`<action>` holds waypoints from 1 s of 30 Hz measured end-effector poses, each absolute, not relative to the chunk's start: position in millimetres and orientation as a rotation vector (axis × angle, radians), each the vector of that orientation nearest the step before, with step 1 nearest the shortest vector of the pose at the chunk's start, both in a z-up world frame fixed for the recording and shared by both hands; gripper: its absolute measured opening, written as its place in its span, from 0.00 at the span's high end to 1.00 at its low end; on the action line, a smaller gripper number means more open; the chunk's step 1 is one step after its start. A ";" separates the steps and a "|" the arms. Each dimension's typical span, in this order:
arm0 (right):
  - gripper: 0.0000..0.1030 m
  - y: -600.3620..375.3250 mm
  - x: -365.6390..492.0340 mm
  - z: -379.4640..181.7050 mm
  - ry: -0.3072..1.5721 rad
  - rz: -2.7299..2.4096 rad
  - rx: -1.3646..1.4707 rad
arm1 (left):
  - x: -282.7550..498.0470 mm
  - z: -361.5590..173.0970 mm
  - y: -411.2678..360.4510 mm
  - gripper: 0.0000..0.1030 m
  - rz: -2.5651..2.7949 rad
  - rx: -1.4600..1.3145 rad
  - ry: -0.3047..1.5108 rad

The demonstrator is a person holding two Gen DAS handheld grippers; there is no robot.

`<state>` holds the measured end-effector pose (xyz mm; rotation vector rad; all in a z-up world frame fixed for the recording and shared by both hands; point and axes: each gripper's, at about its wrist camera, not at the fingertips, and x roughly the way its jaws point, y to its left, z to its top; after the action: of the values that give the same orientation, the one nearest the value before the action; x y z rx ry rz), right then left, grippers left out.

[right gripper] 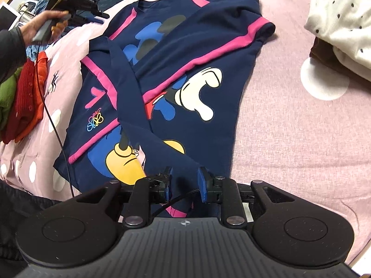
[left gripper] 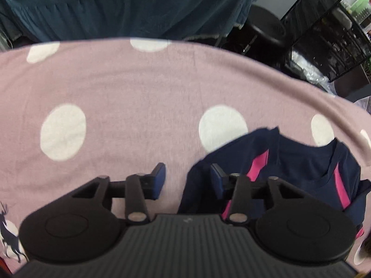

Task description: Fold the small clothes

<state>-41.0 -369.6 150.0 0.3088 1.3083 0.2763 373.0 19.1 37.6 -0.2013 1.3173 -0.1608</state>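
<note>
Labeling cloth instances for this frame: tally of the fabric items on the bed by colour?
Navy, pink-trimmed shirt: 1
Red knit garment: 1
Green garment: 1
White, dark-dotted cloth: 1
Pink, white-dotted bedspread underneath: 1
Total: 5

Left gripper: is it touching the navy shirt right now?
Cannot tell. In the left wrist view the left gripper stands open, one finger overlapping the navy shirt edge; neither contact nor gap shows plainly.
</note>
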 end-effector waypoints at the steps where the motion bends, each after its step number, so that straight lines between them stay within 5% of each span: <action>1: 0.57 -368.4 -41.3 150.0 1.310 0.282 0.303 | 372.4 30.4 19.1 0.60 -0.169 -0.235 1.341; 5: 0.53 -367.0 -43.6 150.4 1.309 0.290 0.295 | 361.8 17.3 11.6 0.65 -0.163 -0.159 1.338; 8: 0.52 -369.6 -43.7 150.2 1.308 0.278 0.307 | 357.3 21.2 6.2 0.97 -0.209 -0.163 1.344; 20: 0.52 -377.7 -49.6 152.6 1.289 0.236 0.317 | 412.3 81.1 43.7 1.00 0.039 -0.116 1.110; 23: 0.51 -381.6 -50.5 153.7 1.280 0.225 0.330 | 411.9 82.1 34.5 0.94 -0.012 -0.143 1.129; 25: 0.48 -382.8 -50.1 155.1 1.269 0.217 0.328 | 396.5 85.5 22.8 0.82 -0.048 -0.084 1.121; 27: 0.46 -382.3 -49.6 158.6 1.251 0.222 0.304 | 374.9 84.3 12.5 0.55 -0.105 -0.059 1.142; 30: 0.38 -374.1 -49.5 165.6 1.219 0.279 0.191 | 324.7 82.1 1.1 0.46 -0.207 -0.034 1.166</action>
<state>-49.5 -374.1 165.6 0.1912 1.2185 0.2790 324.7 1.1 82.0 -0.0343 1.1662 -0.2072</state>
